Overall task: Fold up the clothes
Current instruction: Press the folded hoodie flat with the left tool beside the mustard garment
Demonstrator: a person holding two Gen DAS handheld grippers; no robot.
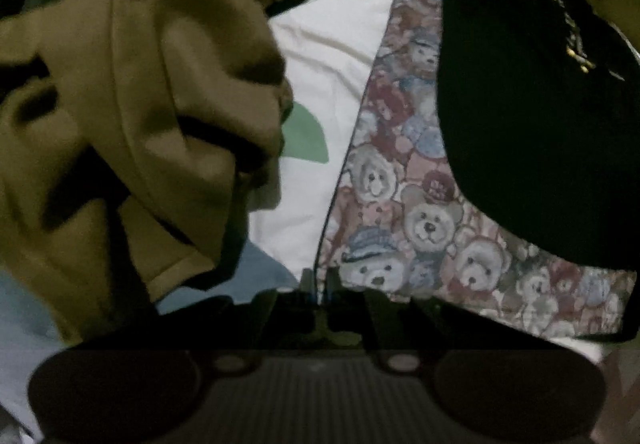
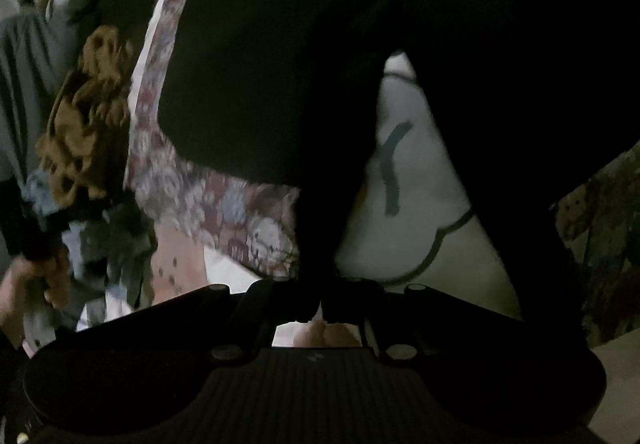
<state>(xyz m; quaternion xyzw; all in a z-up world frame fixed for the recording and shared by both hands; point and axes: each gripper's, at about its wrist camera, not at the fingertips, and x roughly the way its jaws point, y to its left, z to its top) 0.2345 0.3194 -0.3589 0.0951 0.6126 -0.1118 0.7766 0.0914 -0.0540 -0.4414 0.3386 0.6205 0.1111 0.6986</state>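
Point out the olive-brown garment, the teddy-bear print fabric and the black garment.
olive-brown garment (image 1: 152, 104): left wrist view, its bunched folds.
teddy-bear print fabric (image 1: 428, 228): left wrist view, a bear's face on its flat part.
black garment (image 2: 280, 64): right wrist view, its broad dark middle.

One teddy-bear cloth, printed with many bear faces, too many to count surely.
One olive garment, bunched.
One black garment with gold lettering.
One white sheet with one green patch.
One pale blue cloth.
One grey-green garment, right view.
One hand.
Two grippers: left gripper, right gripper.
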